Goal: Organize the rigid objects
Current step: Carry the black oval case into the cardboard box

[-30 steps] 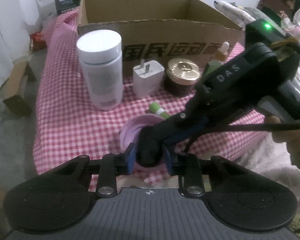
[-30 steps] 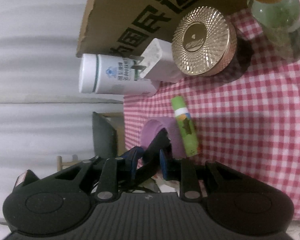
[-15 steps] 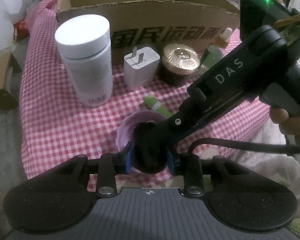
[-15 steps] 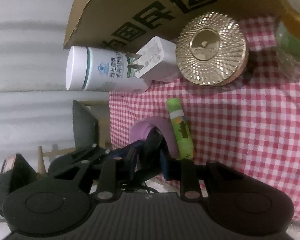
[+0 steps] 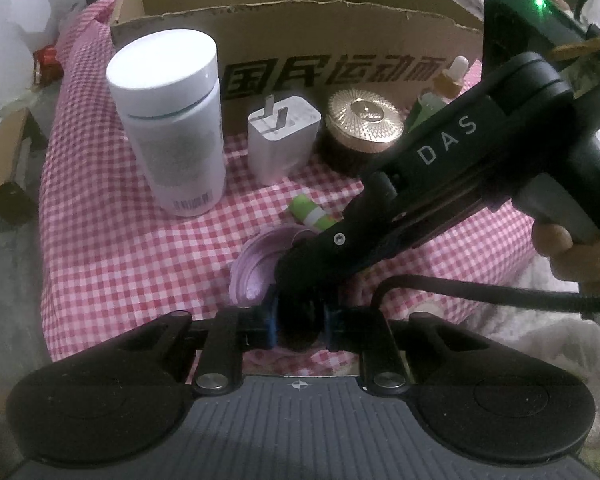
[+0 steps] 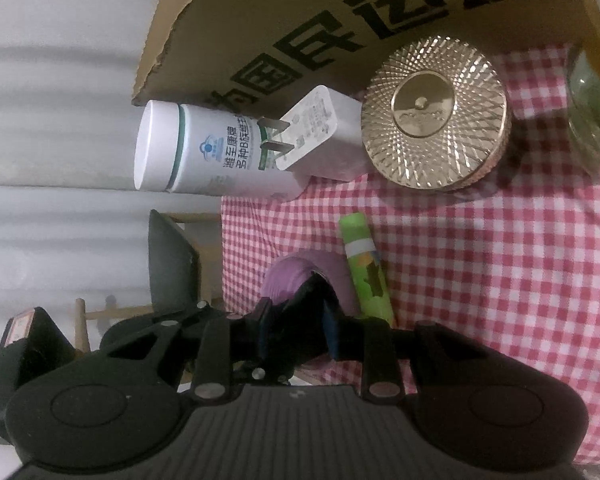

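Left gripper [image 5: 300, 324]: jaws drawn in to their narrowest. The dark tip of the right gripper [image 6: 298, 330] sits between the pads, so I cannot tell what, if anything, is pinched.
Right gripper: jaws narrow, with a dark shape between them; its grip cannot be read.
Purple lid [image 5: 252, 276]: touching both tips, on the checked cloth [image 5: 120, 240] near its front edge.
Green tube [image 5: 310, 212]: lying just beyond the lid.
Farther out: white bottle [image 5: 172, 120], charger [image 5: 282, 140] and gold jar [image 5: 364, 124] stand against the cardboard box [image 5: 300, 40].

Step, as I judge it: securing the lid for the box. The next move calls for one clear grip, with the other tool backing off.

Pose: the left tool points steeply down. The right hand [image 5: 572, 256] brings its tool in slanting downward, rolled on its side.
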Available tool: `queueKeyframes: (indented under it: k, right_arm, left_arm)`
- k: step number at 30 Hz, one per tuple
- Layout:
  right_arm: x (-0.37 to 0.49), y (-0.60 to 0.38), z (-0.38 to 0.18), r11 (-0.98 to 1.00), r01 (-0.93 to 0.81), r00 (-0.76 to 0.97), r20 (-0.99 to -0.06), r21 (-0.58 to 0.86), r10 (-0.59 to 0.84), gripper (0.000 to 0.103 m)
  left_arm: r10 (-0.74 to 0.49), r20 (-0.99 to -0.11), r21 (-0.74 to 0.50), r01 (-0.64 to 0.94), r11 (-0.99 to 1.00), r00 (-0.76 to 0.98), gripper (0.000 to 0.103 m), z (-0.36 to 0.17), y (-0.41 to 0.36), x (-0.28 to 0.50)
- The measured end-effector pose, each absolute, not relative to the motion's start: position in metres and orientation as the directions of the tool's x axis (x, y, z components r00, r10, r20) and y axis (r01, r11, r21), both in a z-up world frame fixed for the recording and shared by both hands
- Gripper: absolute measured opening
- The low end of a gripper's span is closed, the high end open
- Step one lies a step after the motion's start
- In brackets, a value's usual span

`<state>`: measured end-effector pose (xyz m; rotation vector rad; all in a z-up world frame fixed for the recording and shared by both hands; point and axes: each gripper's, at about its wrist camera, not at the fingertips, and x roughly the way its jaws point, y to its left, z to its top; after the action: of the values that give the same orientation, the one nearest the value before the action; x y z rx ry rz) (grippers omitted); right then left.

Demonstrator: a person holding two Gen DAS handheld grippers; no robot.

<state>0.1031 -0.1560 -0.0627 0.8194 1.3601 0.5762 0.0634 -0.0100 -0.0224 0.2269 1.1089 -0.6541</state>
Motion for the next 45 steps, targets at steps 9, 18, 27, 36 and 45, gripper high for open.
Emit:
queueKeyframes:
  k: [9, 18, 27, 36, 45]
  right_arm:
    - [0.088, -0.188, -0.053, 0.540, 0.060, 0.207, -0.540, 0.839, 0.816, 0.029]
    - [0.083, -0.186, 0.013, 0.516, -0.115, 0.292, -0.468, 0.849, 0.834, 0.029]
    - [0.122, -0.189, 0.077, 0.528, -0.227, 0.364, -0.431, 0.818, 0.825, 0.029]
    - [0.195, -0.197, 0.081, 0.554, -0.151, 0.344, -0.482, 0.818, 0.806, 0.029]
    - [0.270, -0.204, 0.048, 0.616, -0.008, 0.288, -0.588, 0.788, 0.756, 0.030]
  left_arm:
    - [-0.407, -0.825, -0.118, 0.584, 0.803, 0.392, 0.018, 0.004, 0.000, 0.044]
    - [-0.431, -0.722, -0.045, 0.585, 0.810, 0.542, 0.018, 0.064, 0.005, 0.036]
    - [-0.448, -0.660, -0.014, 0.586, 0.810, 0.603, 0.018, 0.098, -0.006, 0.085]
    - [-0.442, -0.730, -0.082, 0.575, 0.814, 0.521, 0.018, 0.094, -0.015, 0.161]
    - [-0.371, -0.823, -0.087, 0.551, 0.830, 0.429, 0.016, 0.064, -0.037, 0.223]
